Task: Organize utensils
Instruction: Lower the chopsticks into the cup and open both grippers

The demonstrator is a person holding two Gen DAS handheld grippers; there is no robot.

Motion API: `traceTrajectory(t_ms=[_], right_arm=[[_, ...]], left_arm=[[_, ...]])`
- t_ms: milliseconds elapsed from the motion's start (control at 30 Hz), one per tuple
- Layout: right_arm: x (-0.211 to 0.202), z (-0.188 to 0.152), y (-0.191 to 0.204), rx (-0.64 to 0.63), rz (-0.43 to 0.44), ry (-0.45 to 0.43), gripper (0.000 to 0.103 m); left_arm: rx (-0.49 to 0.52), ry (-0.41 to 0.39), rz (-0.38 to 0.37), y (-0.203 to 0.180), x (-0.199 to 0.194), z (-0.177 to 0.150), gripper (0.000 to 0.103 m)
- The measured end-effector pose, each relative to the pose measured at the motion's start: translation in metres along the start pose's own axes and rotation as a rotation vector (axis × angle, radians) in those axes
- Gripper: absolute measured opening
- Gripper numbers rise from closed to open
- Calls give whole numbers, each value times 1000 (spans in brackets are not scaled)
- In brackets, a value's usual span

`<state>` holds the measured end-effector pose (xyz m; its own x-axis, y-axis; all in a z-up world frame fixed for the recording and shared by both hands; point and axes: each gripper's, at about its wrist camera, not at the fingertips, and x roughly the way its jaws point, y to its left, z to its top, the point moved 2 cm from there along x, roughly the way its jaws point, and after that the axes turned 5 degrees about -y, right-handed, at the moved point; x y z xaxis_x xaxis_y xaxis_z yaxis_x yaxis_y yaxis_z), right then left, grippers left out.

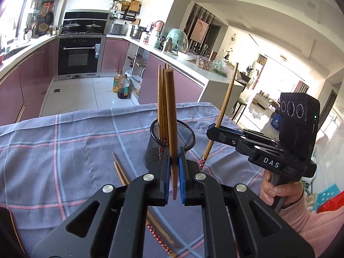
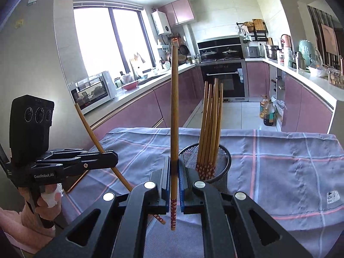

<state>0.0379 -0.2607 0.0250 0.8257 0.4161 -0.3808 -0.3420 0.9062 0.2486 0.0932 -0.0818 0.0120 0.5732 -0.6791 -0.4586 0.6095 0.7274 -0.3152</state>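
A black mesh cup (image 1: 172,142) stands on the checked cloth and holds several wooden chopsticks (image 1: 161,105); it also shows in the right wrist view (image 2: 217,163). My left gripper (image 1: 174,165) is shut on one chopstick (image 1: 171,116), held upright just in front of the cup. My right gripper (image 2: 174,172) is shut on another chopstick (image 2: 174,116), upright, left of the cup. Each gripper shows in the other's view, the right one (image 1: 212,129) and the left one (image 2: 114,157), each with its chopstick tilted. Loose chopsticks (image 1: 120,172) lie on the cloth.
The table has a blue-grey checked cloth (image 1: 64,150) with its far edge toward the kitchen floor. Oil bottles (image 1: 121,86) stand on the floor. Pink cabinets and a cluttered counter (image 1: 189,58) run behind. A microwave (image 2: 92,92) sits on the left counter.
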Motion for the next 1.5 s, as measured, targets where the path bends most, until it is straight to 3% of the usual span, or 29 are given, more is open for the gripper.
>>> traceTrajectory(t_ms=[1067, 1500], right_arm=[[1, 52, -8, -69, -21, -94, 6], [17, 57, -11, -66, -39, -95, 6]], left_arm=[[76, -130, 10, -27, 11, 82, 8], [102, -158, 59, -36, 21, 93, 8]])
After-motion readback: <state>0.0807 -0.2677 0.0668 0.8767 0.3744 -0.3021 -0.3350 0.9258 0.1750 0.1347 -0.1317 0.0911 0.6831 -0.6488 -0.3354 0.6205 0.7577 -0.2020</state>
